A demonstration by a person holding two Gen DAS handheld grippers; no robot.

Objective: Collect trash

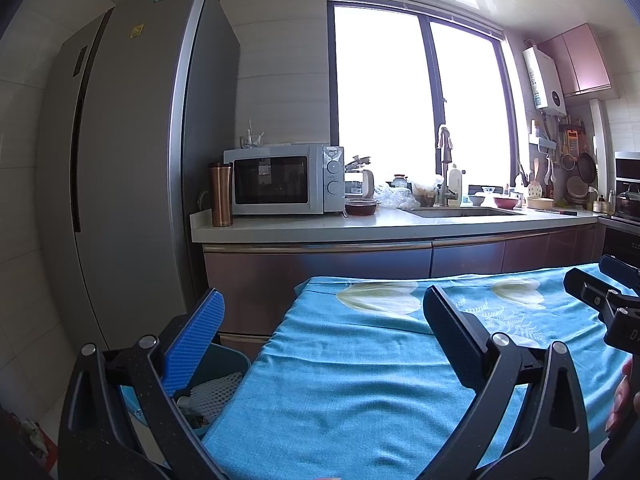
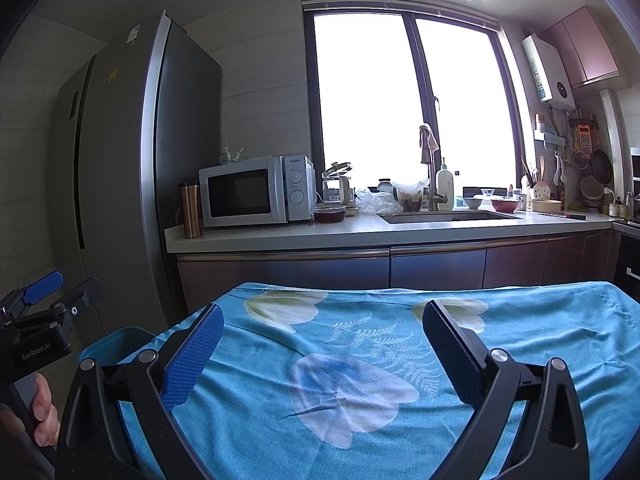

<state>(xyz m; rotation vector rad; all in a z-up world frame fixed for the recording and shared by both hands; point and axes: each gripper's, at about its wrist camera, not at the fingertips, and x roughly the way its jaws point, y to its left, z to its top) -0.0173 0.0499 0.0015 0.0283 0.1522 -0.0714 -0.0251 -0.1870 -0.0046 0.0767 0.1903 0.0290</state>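
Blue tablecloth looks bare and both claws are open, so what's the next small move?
Probably pull both back and stop: the tablecloth shows no trash, the left claw and right claw hold nothing, and white foam netting already lies in the bin.

Bare blue cloth (image 2: 360,420) lies open; bin (image 1: 224,364) flanks its left edge.

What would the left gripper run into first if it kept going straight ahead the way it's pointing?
Probably nothing nearby: the open left gripper points over the blue tablecloth toward the kitchen counter and its cabinets beyond. Depth is unclear.
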